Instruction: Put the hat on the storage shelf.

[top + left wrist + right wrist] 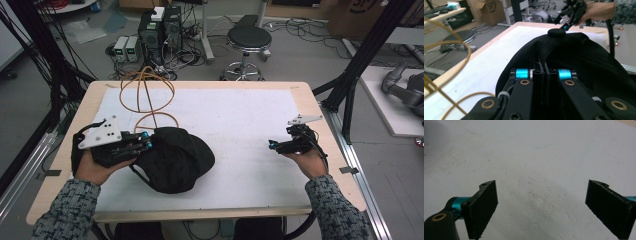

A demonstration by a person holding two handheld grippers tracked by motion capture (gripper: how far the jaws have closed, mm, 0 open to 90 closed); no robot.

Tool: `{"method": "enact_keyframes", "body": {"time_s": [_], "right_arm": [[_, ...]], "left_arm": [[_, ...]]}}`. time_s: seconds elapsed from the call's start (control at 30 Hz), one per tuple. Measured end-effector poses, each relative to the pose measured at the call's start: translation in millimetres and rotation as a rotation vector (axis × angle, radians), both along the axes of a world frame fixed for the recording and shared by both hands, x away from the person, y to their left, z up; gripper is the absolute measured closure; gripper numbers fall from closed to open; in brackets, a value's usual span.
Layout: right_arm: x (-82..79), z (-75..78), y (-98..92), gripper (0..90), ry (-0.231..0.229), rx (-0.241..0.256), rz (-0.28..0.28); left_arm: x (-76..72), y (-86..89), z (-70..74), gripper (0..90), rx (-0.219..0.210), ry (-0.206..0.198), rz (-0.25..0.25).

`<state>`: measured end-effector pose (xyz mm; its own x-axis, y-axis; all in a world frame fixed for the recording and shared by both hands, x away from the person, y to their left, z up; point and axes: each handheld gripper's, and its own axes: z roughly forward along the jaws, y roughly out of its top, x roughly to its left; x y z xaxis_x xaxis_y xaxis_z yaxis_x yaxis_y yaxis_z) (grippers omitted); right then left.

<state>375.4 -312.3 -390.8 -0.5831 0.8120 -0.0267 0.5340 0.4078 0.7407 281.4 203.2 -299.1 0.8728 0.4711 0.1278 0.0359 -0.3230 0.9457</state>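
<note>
A black cap (175, 157) lies on the white mat (240, 120), left of the middle. My left gripper (147, 140) is at the cap's left edge. In the left gripper view its jaws (544, 75) are pressed together on a fold of the cap (579, 57), whose top button (556, 32) faces away. My right gripper (272, 145) hovers over bare mat at the right, well apart from the cap. Its jaws (541, 197) stand wide open with nothing but mat (536, 157) between them. It also appears beyond the cap in the left gripper view (567, 25).
A looped orange cable (147, 95) lies on the table's far left, just behind the cap and near my left hand (461, 50). Beyond the table stand a stool (248, 37) and computer boxes (160, 30). Black frame posts flank both sides.
</note>
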Motion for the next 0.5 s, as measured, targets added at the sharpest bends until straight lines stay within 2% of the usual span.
{"method": "enact_keyframes", "body": {"time_s": [0.23, 0.43, 0.5], "right_arm": [[1.6, -0.9, 0.7, 10.6, 0.003, -0.004, 0.0], [1.5, -0.8, -0.8, 10.6, -0.002, -0.001, 0.0], [1.3, -0.7, -1.4, 10.6, 0.002, 0.002, -0.003]], "left_arm": [[8.4, -2.0, 32.0, 87.6, -0.01, -0.039, -0.024], [14.7, 2.0, 57.3, 87.6, -0.039, -0.075, -0.021], [16.8, 4.1, 64.1, 87.6, -0.065, -0.083, -0.026]]}}
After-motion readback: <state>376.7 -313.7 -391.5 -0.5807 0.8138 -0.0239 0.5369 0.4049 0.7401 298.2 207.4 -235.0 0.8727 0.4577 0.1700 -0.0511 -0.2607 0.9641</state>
